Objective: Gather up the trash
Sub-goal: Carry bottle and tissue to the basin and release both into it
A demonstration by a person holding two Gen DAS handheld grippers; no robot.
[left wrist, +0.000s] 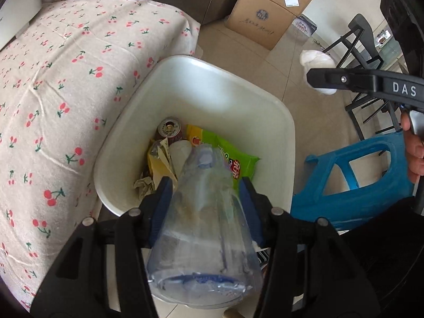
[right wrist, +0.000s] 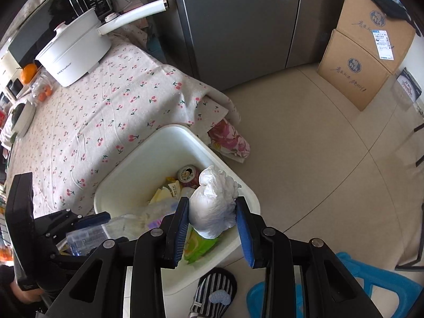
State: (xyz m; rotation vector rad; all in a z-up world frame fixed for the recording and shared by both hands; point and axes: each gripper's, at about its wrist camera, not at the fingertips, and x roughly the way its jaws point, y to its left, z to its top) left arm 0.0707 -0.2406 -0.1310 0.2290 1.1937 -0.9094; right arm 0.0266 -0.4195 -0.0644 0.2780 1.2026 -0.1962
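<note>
- Hovering in the left wrist view, the left hand-held gripper (left wrist: 205,198) is clamped on a crushed clear plastic bottle (left wrist: 206,228) above the white rectangular plastic bin (left wrist: 265,100); next its jaws should part.
- Right wrist view: the right hand-held gripper (right wrist: 212,216) pinches a crumpled white tissue wad (right wrist: 214,206) over the bin's edge; it should shift inward before letting go.

One white plastic bin (right wrist: 239,185). Inside it: one red drink can (right wrist: 188,175), one green snack wrapper (left wrist: 230,159). One clear plastic bottle (left wrist: 204,225), one white crumpled tissue wad (right wrist: 213,206). Two brown cardboard boxes (right wrist: 363,61), stacked. One blue plastic stool (left wrist: 344,198). One white lidded pot (right wrist: 73,53) on worktop. One striped slipper (right wrist: 214,294).
</note>
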